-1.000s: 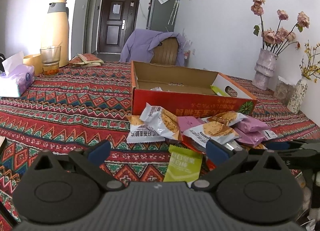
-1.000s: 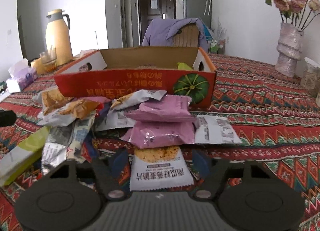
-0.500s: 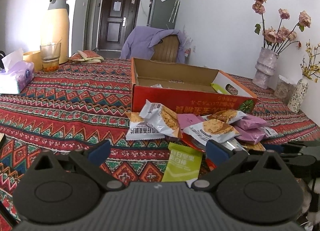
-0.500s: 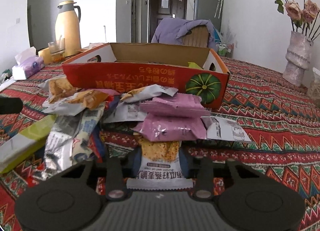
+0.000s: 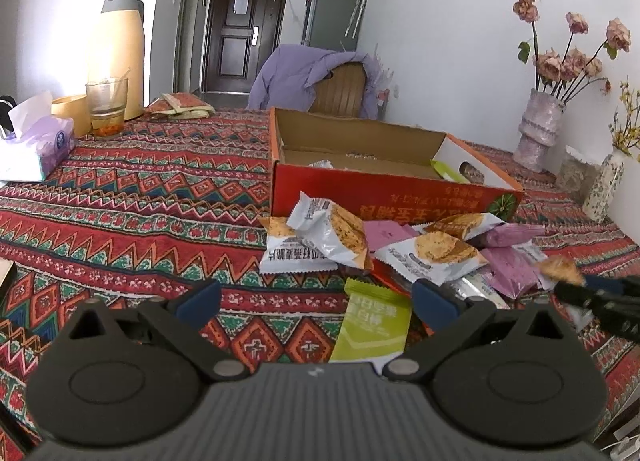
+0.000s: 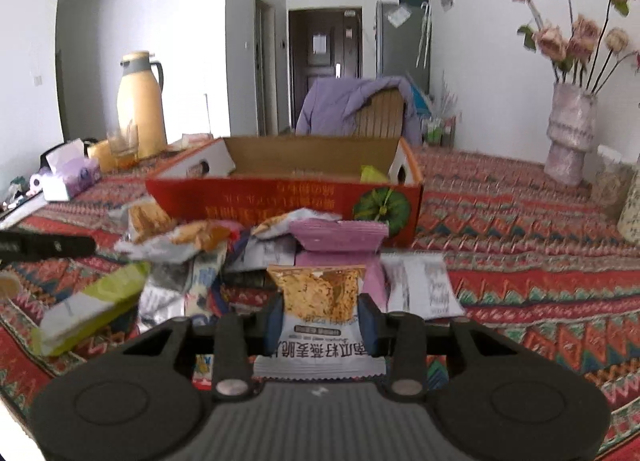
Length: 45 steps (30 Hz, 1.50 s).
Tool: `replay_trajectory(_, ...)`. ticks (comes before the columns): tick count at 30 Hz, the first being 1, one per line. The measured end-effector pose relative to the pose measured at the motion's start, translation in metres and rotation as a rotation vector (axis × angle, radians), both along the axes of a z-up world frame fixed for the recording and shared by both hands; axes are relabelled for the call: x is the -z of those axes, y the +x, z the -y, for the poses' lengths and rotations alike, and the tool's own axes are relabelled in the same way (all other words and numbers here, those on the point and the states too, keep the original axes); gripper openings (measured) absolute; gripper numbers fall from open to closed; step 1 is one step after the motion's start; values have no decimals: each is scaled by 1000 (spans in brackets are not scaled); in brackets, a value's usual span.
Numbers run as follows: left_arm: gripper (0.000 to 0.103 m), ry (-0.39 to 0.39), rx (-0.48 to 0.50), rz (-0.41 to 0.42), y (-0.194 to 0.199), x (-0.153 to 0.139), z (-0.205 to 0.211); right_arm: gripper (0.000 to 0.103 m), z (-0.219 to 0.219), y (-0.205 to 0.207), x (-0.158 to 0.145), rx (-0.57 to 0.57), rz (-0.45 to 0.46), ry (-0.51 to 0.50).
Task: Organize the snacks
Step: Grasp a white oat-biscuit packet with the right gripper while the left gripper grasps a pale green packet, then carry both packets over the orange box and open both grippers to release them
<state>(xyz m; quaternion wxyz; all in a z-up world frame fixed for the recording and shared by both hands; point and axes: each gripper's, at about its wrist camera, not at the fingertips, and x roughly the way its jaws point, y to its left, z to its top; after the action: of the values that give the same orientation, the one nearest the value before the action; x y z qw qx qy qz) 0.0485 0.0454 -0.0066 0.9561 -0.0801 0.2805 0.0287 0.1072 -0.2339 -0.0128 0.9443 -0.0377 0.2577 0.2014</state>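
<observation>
Patterned red woven cloth surface (image 5: 132, 197): right gripper (image 6: 320, 315) fingers now clamp white crisp packet (image 6: 320, 325), lifted off pile; red cardboard box (image 6: 288, 197) next. Left gripper (image 5: 316, 299) fingers spread, empty.

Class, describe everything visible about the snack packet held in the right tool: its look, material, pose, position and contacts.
The snack packet is a glossy plastic pouch, white below with dark printed characters, orange-brown above with a picture of a crisp oat-like biscuit. Its crimped ends are sealed. It stands roughly upright, lifted in front of the pile, pinched at its sides between the blue pads of the right tool, its lower edge over the tool's body. Pink packets lie behind it, before the red box.
</observation>
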Motion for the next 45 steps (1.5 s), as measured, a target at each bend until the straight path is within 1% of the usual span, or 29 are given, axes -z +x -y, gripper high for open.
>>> replay_trajectory(4, 103, 25, 15, -24, 2, 3, 5, 38, 4, -2, -6, 8, 21, 16)
replay_trajectory(9, 103, 75, 52, -84, 5, 11, 16, 38, 2, -2, -5, -1, 21, 28)
replay_trajectory(14, 103, 93, 54, -121, 7, 21, 23, 38, -1, -3, -2, -12, 16, 33)
replay_trajectory(16, 99, 101, 57, -127, 7, 23, 26, 38, -2, -4, -1, -18, 17, 35)
replay_trajectory(17, 95, 106, 58, -130, 8, 24, 28, 38, -2, -4, -1, -20, 18, 36)
replay_trajectory(18, 88, 113, 62, -133, 9, 26, 30, 38, -2, -4, -1, -22, 17, 38)
replay_trajectory(19, 83, 119, 65, -137, 10, 27, 32, 38, -2, -4, -1, -22, 17, 40)
replay_trajectory(20, 74, 118, 71, -144, 11, 28, 33, 38, -2, -5, -1, -23, 18, 41)
replay_trajectory(21, 63, 111, 81, -151, 12, 30, 34, 38, -2, -5, -1, -23, 19, 42)
replay_trajectory(22, 57, 101, 96, -158, 13, 32, 35, 38, -2, -5, -1, -24, 19, 44)
replay_trajectory(24, 46, 116, 110, -147, 10, 32, 39, 38, -2, -6, -1, -25, 19, 45)
replay_trajectory(26, 39, 95, 126, -137, 8, 32, 39, 38, -1, -6, -1, -25, 18, 48)
replay_trajectory(28, 38, 74, 132, -132, 6, 32, 39, 38, -1, -7, -1, -26, 17, 57)
replay_trajectory(32, 37, 76, 134, -121, 0, 31, 41, 38, -1, -9, -2, -31, 21, 62)
replay_trajectory(37, 37, 88, 135, -89, -12, 25, 40, 38, -1, -11, -2, -30, 23, 66)
replay_trajectory(45, 37, 84, 101, -45, -28, 14, 30, 38, -1, -15, -4, -31, 32, 70)
